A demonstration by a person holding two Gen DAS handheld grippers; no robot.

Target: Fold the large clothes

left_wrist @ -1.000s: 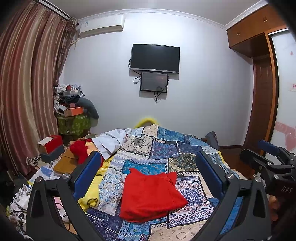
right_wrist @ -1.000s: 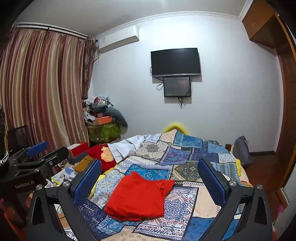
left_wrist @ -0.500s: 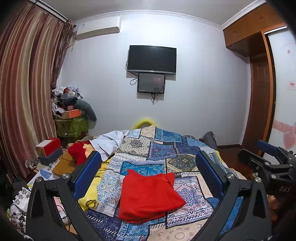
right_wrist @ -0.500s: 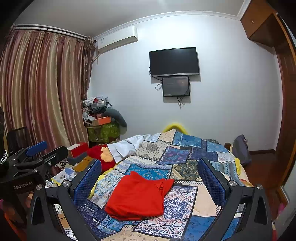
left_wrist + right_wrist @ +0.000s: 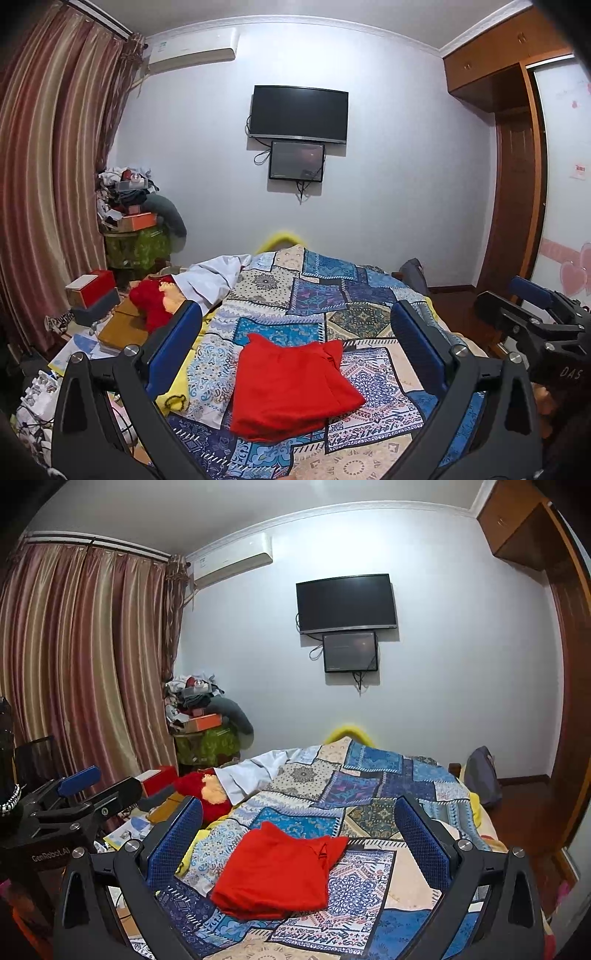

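1. Right now my left gripper (image 5: 295,332) is held up above the near end of the bed, pointing across it toward the far wall, with its blue-padded fingers (image 5: 173,343) spread wide and nothing between them.
2. My right gripper (image 5: 299,823) is raised level with it and aimed the same way, fingers (image 5: 421,830) also wide apart and empty.
3. Each gripper shows in the other's camera: the right one (image 5: 535,317) sits off to the right of the left view, the left one (image 5: 70,797) off to the left of the right view, so the two are side by side and well apart.
4. The red garment (image 5: 291,384) lies folded into a rough rectangle on the patchwork bedspread (image 5: 325,295), near the bed's closer end.
5. From the left camera it sits below and between my fingers, clear of both pads; nothing of mine touches it.
6. From the right camera the same red garment (image 5: 277,871) sits between the fingers, a little toward the left one, on the bedspread (image 5: 369,775).
7. One edge near its upper right corner is rumpled, with a small dark loop or tag showing.
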